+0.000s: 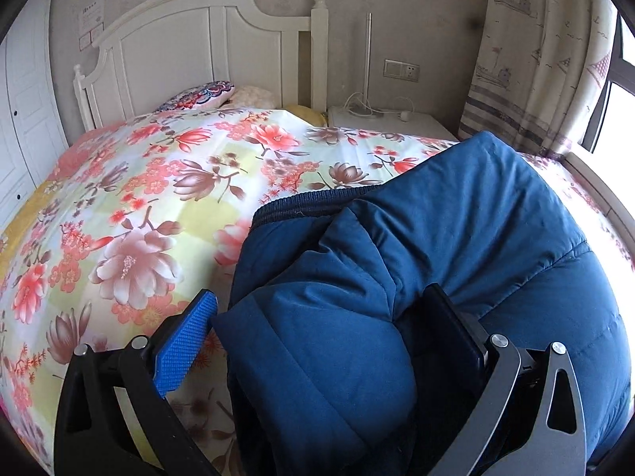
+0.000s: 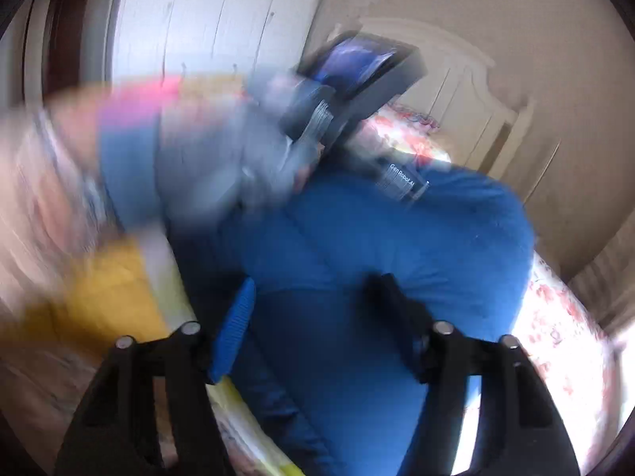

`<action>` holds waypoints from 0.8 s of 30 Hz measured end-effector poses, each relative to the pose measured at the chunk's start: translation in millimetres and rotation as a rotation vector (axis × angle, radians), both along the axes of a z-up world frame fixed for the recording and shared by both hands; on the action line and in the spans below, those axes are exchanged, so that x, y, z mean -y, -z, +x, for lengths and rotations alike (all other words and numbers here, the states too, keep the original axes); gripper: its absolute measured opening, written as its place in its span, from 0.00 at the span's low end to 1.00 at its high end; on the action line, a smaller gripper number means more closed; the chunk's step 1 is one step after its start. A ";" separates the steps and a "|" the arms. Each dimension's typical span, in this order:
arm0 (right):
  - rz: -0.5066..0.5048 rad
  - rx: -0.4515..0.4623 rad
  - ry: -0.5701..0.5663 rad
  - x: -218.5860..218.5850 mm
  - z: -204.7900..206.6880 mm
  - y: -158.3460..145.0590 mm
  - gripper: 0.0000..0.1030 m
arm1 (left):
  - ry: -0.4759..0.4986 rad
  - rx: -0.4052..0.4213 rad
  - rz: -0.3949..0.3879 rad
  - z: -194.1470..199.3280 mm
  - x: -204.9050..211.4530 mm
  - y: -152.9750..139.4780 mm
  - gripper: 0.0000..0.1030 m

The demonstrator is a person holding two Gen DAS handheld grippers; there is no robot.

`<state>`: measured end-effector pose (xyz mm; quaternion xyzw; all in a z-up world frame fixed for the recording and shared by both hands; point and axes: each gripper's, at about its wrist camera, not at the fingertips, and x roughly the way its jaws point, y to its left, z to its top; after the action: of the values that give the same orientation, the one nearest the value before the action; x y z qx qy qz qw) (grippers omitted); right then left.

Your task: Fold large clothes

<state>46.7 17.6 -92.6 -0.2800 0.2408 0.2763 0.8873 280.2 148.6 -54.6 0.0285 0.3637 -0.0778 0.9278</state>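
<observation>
Between my left fingers (image 1: 331,331) sits a thick roll of the blue padded jacket (image 1: 456,218). The fingers stand wide apart: the blue ribbed pad (image 1: 186,343) on one side is clear of the cloth with the floral bedspread (image 1: 158,182) showing behind it, while the dark finger on the other side lies against a crease of the fabric. I judge this as no real clamp, more a bracket around the bundle to keep the folded bulk from springing open.

My right fingers (image 2: 313,323) are likewise spread, with the jacket filling the gap; the picture is too smeared to say whether either pad presses on it. I would guess they are loose so that the cloth can settle where it was laid.

Further out, the jacket lies heaped on the bed, its dark ribbed hem (image 1: 317,202) turned toward the white headboard (image 1: 190,39). It is bunched rather than flat, so I reckon the folding is only partly done. From the right wrist view my other tool (image 2: 357,75) shows above the jacket, held in a grey-gloved hand (image 2: 246,146). A nightstand (image 1: 397,123) and patterned curtain (image 1: 528,59) stand beyond the bed.
</observation>
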 end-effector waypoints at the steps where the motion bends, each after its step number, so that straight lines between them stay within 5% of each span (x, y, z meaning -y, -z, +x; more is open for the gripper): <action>1: 0.053 -0.050 0.013 5.9 6.0 0.2 0.64 | -0.002 0.004 0.002 0.8 -0.6 1.7 0.96; 8: 0.060 -0.144 -0.051 27.6 15.1 -37.0 0.57 | -0.021 0.021 0.048 -0.8 3.5 2.3 0.96; 13: 0.262 -0.038 0.166 94.8 84.5 -88.5 0.55 | -0.040 0.034 0.078 -2.1 6.2 1.3 0.96; 17: 0.374 -0.077 0.273 120.3 153.6 -103.7 0.43 | -0.044 0.030 0.073 -1.0 3.9 1.8 0.96; 21: 0.344 -0.133 0.289 108.8 214.6 -84.2 0.35 | -0.054 0.038 0.075 -2.4 2.4 1.8 0.96; 24: 0.134 -0.255 0.279 81.9 255.1 -28.5 0.36 | -0.066 0.039 0.078 -1.7 0.5 2.2 0.96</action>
<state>301.8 -64.3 -64.1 -0.1474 0.3686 0.1994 0.8959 278.4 148.1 -56.9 0.0543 0.3490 -0.0325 0.9350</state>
